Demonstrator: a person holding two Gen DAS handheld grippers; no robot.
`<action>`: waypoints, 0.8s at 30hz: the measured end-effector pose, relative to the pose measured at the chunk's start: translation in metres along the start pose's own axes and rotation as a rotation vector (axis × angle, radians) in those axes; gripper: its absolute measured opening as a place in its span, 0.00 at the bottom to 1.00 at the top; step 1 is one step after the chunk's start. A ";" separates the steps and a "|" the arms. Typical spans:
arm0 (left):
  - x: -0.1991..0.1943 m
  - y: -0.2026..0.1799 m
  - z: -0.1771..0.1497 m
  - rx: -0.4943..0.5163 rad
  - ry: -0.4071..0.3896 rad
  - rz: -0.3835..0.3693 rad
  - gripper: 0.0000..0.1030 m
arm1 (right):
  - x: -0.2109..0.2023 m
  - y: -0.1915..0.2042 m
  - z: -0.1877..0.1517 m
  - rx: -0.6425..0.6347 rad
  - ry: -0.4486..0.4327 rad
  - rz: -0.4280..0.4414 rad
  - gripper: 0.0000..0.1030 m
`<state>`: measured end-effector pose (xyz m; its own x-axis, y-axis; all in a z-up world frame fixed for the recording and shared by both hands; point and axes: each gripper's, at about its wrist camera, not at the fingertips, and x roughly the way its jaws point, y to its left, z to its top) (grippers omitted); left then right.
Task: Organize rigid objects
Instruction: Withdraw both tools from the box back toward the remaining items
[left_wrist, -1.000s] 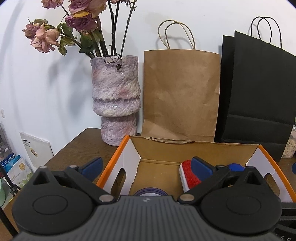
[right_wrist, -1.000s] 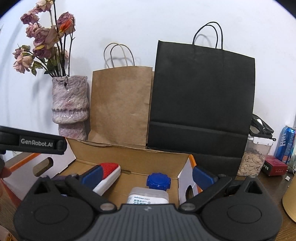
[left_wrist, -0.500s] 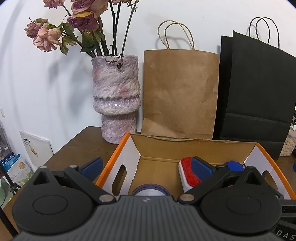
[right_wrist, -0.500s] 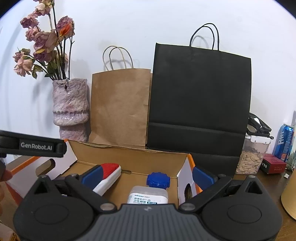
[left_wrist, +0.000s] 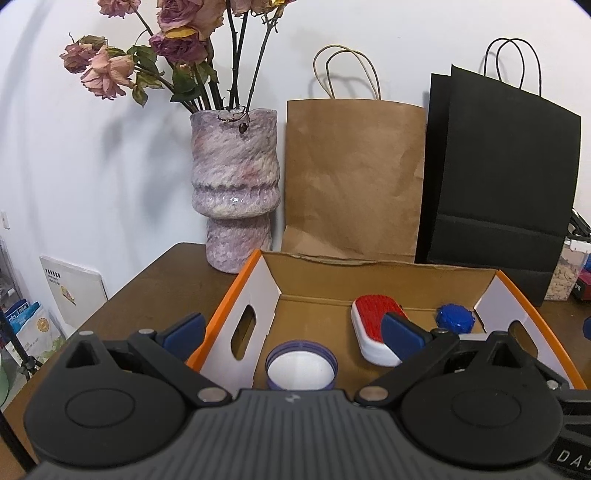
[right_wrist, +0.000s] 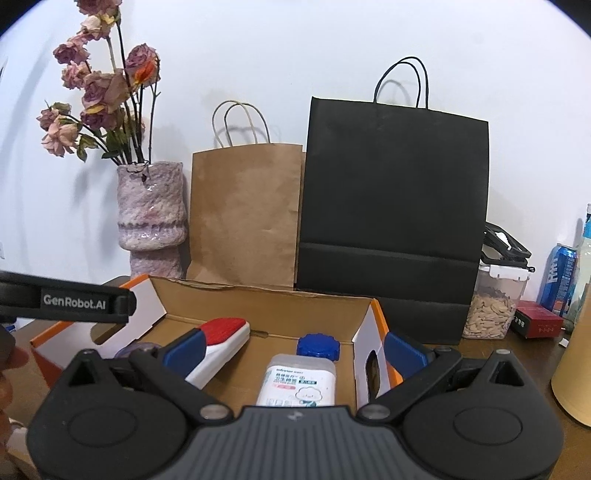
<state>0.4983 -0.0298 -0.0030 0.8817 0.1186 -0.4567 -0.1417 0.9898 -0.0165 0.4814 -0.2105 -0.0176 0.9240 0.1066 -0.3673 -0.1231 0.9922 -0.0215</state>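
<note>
Down on the dark brown wooden worktop (left_wrist: 155, 284) sits an open cardboard box with orange outer edges and white side flaps (left_wrist: 258, 295), and both claws hover at its near side with nothing between their blue pads. The left claw (left_wrist: 291, 332) is spread wide, one finger outside the box's left wall and the other over its interior; the right claw (right_wrist: 291, 350) is spread just as wide, its right finger outside the box's right wall. Inside the box lie three things: a round purple-rimmed lid with a white centre (left_wrist: 301, 369) near the front left, a red-and-white oblong brush (left_wrist: 373, 328) tilted in the middle, and a translucent plastic bottle with a blue screw cap and a printed label (right_wrist: 299, 373) lying on its side toward the right. Behind the box stand a mottled purple ceramic vase of dried pink roses (left_wrist: 234, 188), a brown paper bag with twine handles (left_wrist: 351, 181) and a black paper bag (right_wrist: 391, 192), all against the white wall. To the right of the black bag are a clear tub of pale seeds (right_wrist: 491, 310), a small red carton (right_wrist: 539, 323) and a blue drinks can (right_wrist: 559, 277).
</note>
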 end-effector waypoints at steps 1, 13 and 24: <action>-0.002 0.001 -0.001 0.000 0.001 0.000 1.00 | -0.002 0.000 -0.001 0.001 -0.001 0.001 1.00; -0.030 0.010 -0.016 -0.009 0.012 0.000 1.00 | -0.035 0.005 -0.011 0.018 0.010 0.001 1.00; -0.057 0.018 -0.032 -0.001 0.022 0.011 1.00 | -0.065 0.007 -0.022 0.035 0.017 0.008 1.00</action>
<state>0.4313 -0.0209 -0.0057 0.8700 0.1279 -0.4762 -0.1521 0.9883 -0.0125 0.4127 -0.2120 -0.0148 0.9166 0.1140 -0.3832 -0.1174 0.9930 0.0144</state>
